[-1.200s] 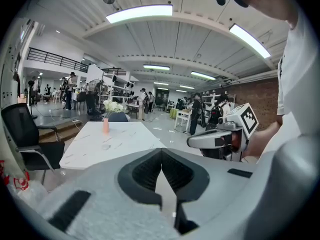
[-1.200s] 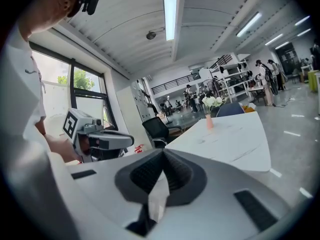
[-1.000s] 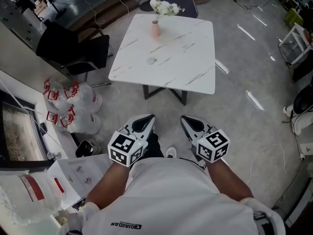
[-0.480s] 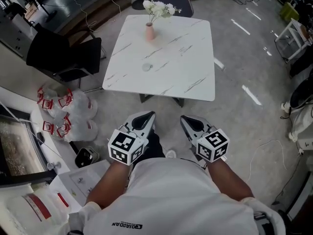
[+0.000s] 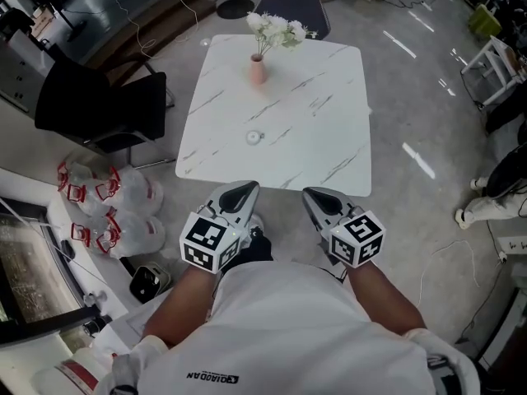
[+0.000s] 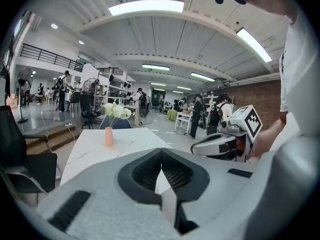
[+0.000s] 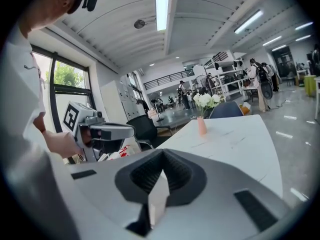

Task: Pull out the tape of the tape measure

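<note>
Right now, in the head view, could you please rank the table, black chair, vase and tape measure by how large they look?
Largest to smallest:
1. table
2. chair
3. vase, without its flowers
4. tape measure, only a little smaller than the vase

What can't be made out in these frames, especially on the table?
- Small round thing on the table, head view: too small to tell whether it is the tape measure or whether tape is out.
- Both gripper views: that thing does not show; the left gripper and right gripper cover the near tabletop.
- Chair beyond the table, head view: partly behind the flowers.
</note>
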The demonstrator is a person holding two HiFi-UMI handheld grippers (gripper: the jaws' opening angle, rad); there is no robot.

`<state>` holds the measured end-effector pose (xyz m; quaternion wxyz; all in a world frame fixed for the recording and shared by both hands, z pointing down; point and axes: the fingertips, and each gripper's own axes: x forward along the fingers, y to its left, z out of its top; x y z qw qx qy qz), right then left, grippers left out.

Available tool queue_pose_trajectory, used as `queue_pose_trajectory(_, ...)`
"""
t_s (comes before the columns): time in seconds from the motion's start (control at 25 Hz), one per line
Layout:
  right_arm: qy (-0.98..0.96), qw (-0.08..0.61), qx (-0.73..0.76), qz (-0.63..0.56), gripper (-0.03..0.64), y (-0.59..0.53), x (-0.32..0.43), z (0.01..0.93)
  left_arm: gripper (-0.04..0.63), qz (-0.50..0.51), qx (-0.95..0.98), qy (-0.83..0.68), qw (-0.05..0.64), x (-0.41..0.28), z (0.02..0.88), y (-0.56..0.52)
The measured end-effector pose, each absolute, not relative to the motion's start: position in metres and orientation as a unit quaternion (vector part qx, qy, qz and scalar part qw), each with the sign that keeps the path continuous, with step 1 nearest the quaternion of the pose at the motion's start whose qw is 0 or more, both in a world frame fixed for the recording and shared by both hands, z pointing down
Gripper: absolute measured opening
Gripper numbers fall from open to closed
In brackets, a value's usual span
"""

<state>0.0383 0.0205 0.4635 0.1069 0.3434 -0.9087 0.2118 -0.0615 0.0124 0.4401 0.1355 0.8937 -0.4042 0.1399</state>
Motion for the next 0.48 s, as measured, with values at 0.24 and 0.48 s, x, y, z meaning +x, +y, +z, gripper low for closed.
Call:
queue_pose_trajectory(0.24, -0.903, 0.109, 0.362, 0.202, 0.006, -0.036, 0.012, 0.457, 0.009, 0.148, 0.903, -0.386, 0.116, -0.089, 0.433, -0.047)
queue_pose_trajectory(0.48, -0.893, 0.114, 0.386, 0.203, 0.006, -0.074, -0.006, 0.459, 0.009, 0.148, 0.915, -0.360, 0.102, -0.108, 0.433, -0.090)
